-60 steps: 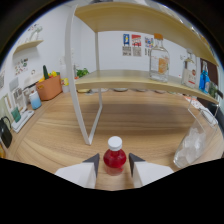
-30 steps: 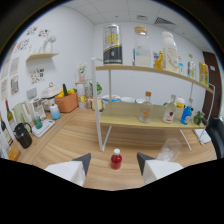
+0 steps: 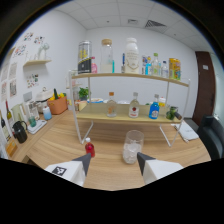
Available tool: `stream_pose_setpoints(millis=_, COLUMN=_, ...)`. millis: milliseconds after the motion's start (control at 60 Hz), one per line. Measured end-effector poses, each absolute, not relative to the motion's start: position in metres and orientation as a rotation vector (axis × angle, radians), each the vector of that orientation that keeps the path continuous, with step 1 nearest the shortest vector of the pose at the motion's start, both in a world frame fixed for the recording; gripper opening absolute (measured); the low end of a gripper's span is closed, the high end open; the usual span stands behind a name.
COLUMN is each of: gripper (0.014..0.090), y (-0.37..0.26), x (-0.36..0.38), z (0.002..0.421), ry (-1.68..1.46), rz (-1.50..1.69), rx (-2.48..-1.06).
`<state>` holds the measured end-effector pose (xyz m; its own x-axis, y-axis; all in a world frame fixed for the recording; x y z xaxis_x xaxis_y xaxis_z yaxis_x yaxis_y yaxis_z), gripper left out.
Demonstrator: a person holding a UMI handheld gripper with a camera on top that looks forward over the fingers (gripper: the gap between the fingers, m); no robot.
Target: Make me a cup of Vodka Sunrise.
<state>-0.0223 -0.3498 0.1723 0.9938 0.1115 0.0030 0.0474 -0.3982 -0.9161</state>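
A small red bottle with a white cap [image 3: 89, 148] stands on the wooden table [image 3: 60, 142], just ahead of my left finger [image 3: 84, 163]. A clear glass with ice in it [image 3: 132, 146] stands to its right, just ahead of my right finger [image 3: 144, 161]. My gripper [image 3: 114, 159] is open and wide, with nothing between the fingers. Beyond both stands a two-level shelf [image 3: 127, 118]. Its lower board carries two clear bottles [image 3: 111, 104] [image 3: 134, 105] and a blue bottle [image 3: 154, 109].
The upper board [image 3: 130, 76] holds a dark can [image 3: 84, 57], a clear jar [image 3: 106, 56], a white bottle [image 3: 131, 55] and several smaller bottles. An orange pot [image 3: 57, 105] and a black kettle [image 3: 20, 131] stand at the left. A dark chair [image 3: 210, 137] is at the right.
The fingers have opened off the red bottle and drawn back and up. The bottle now stands alone on the table, farther off, and the glass has come into view beside it.
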Motion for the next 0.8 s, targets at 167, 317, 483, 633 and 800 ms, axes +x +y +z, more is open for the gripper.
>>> stream_pose_setpoints(millis=167, gripper=0.0864, y=-0.358, x=0.016, z=0.175, ry=-0.075, rz=0.057, rx=-1.989)
stream_pose_setpoints(millis=317, gripper=0.0866, y=-0.351, x=0.050, z=0.213, ry=-0.037, rz=0.061, rx=-1.961)
stream_pose_setpoints(millis=483, gripper=0.0869, y=-0.314, x=0.103, z=0.292, ry=-0.003, rz=0.056, rx=-1.864)
stream_pose_setpoints(millis=633, gripper=0.0861, y=-0.264, x=0.155, z=0.352, ry=0.020, rz=0.022, rx=-1.791)
stream_pose_setpoints(millis=800, gripper=0.0854, y=-0.199, x=0.197, z=0.388, ry=0.046, rz=-0.007, rx=-1.742)
